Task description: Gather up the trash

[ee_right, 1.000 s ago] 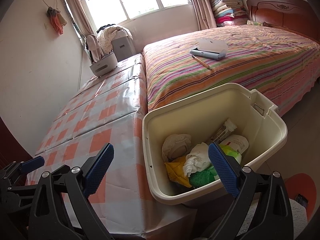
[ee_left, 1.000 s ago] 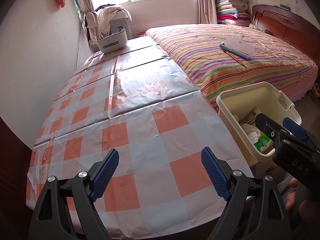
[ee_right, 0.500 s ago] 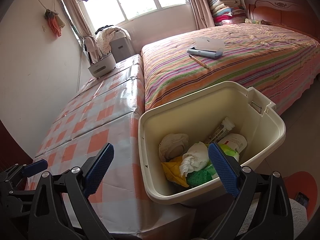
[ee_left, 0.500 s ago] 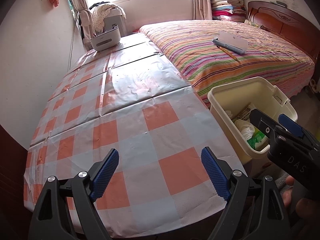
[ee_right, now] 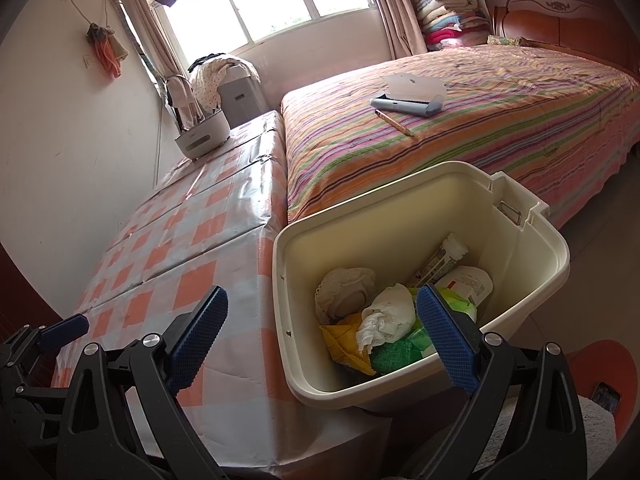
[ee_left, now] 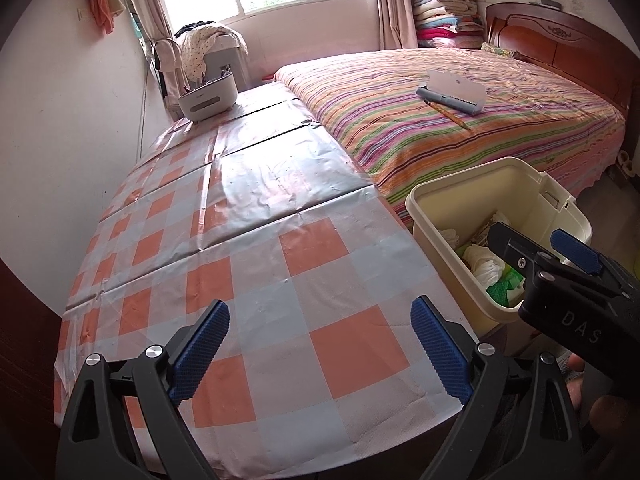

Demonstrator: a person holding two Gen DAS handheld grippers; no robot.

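Trash bin [ee_left: 448, 204], cream plastic, sits at the right in our left wrist view, just beside the near right corner of the checked table [ee_left: 248, 240], w/ the striped bed [ee_left: 440, 112] behind it. Our left gripper [ee_left: 320, 352] hovers over the near table edge, jaws opening, wide apart, nothing btwn them. The right gripper [ee_left: 536, 246] pokes in from the right, in front of the bin. A white caddy [ee_left: 206, 98] stands at the far end of the table.

Right wrist view: the bin [ee_right: 400, 396] is near centre-right, holding crumpled tissue [ee_right: 384, 318], green packaging [ee_right: 394, 354], yellow wrapper [ee_right: 342, 336] & a lace-edged pad [ee_right: 344, 290]. Our right gripper [ee_right: 322, 338] has its jaws spread wide, gripping nothing; the right pad is over the bin's inside, the left pad over the table [ee_right: 160, 256]. On the bed [ee_right: 480, 120] lie a pencil [ee_right: 394, 123] & a grey roll box [ee_right: 408, 105].
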